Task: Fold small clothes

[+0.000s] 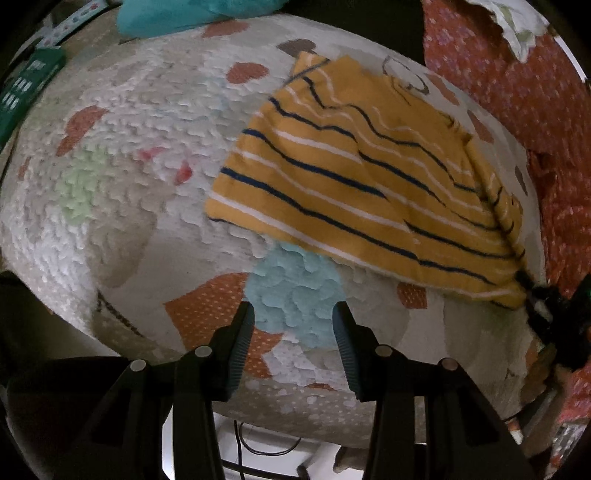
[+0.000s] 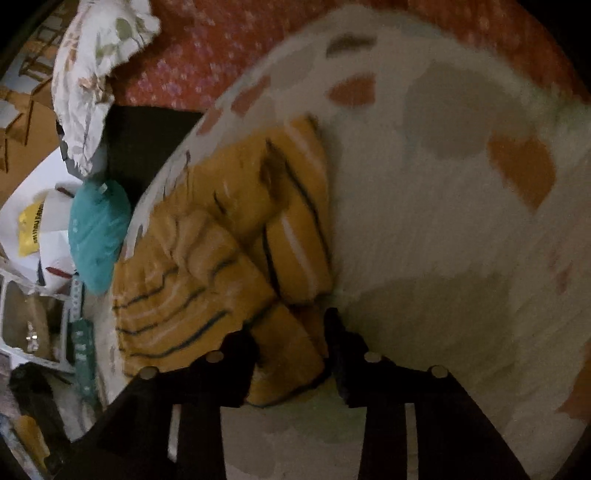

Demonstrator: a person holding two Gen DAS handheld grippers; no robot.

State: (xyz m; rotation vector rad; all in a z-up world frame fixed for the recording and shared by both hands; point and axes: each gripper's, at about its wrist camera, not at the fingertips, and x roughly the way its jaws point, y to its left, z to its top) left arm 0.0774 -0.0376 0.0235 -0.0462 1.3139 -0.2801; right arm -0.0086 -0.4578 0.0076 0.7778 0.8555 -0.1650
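Right tongs clamp mustard-yellow striped cotton garment at its corner; left tongs wide apart, empty, over patterned white quilt.

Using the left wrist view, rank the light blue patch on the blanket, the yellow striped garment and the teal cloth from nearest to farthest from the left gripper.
1. Light blue patch, just ahead of the left gripper.
2. Yellow striped garment, ahead and to the right.
3. Teal cloth, at the blanket's far edge, up left.

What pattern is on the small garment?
Mustard yellow with thin navy and white stripes; clearest in the left wrist view.
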